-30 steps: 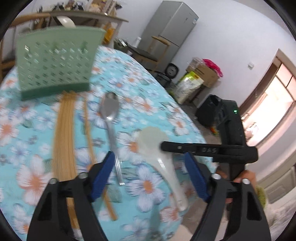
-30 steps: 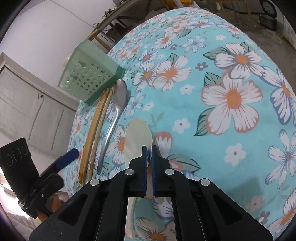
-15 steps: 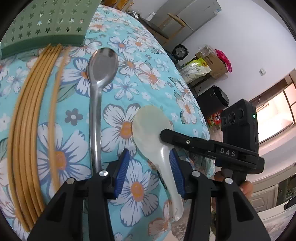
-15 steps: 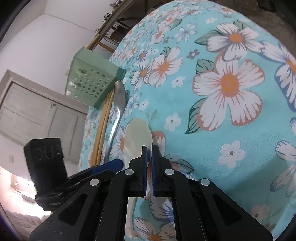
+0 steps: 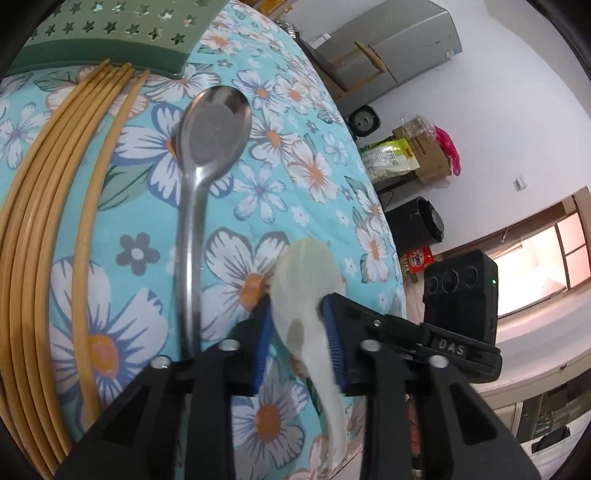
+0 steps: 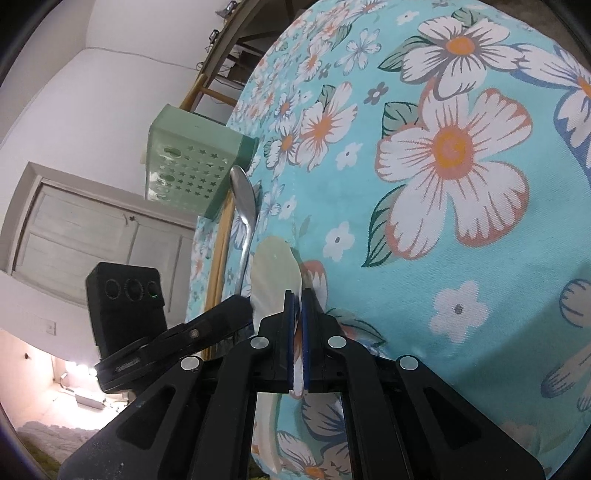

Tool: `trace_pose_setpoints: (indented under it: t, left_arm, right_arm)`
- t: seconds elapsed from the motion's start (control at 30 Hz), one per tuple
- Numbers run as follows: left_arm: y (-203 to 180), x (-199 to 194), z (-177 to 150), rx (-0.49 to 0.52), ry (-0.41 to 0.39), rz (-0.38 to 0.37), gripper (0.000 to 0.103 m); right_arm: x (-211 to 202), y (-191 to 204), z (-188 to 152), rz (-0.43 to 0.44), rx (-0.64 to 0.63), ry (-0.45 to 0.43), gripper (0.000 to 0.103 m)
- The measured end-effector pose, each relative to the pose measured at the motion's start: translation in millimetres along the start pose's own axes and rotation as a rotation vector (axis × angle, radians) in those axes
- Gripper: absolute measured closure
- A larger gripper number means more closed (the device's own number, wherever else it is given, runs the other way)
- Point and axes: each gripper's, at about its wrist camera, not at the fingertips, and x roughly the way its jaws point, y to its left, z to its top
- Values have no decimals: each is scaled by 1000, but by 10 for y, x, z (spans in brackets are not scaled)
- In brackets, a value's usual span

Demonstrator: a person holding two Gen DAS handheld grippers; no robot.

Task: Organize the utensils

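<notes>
- Pale spoon (image 5: 304, 291) lies at the table's near edge, at 5 o'clock from the steel spoon (image 5: 207, 155); chopsticks (image 5: 48, 206) lie furthest left, green holder (image 5: 110, 33) at 12.
- Our left gripper (image 5: 297, 338) has just been closing; its blue pads now flank the spoon's neck, seemingly gripping.
- We judge: squeeze evenly and lift level.
- Left gripper pitches downward.
- Right gripper (image 6: 296, 325): jaws shut just right of the spoon, nothing clearly held.

right gripper (image 6: 296, 325): jaws pressed together on an edge of the pale spoon (image 6: 275, 273) | left gripper (image 6: 236, 314): seen at the spoon's left side | steel spoon (image 6: 244, 206), chopsticks (image 6: 221, 251): laid beside it, towards green holder (image 6: 192, 166) | all set on floral tablecloth (image 6: 443, 184)
</notes>
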Motion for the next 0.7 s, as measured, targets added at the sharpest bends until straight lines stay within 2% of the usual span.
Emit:
trace_pose_setpoints:
  t: [0.1,0.3,0.53,0.6,0.7]
  left_arm:
    - [55,-26,14,-23,8,-19,90]
    - [60,-172,-2,-30,0,-76,91]
    - [75,-474,-24,-2,-30,-104,93]
    - [77,-560,-37,15,-40,-90,99]
    - [46,-672,-62,49,-66,-56,101]
  right_arm:
    - [-52,-17,1,26,0,7,101]
    - [-85,79,0,79,-1,15,101]
    - [-45,316,-30,116,-41,27,101]
    - [-5,372,-30,122,-45,34,101]
    - [72,483,-40,102,-70,52,98]
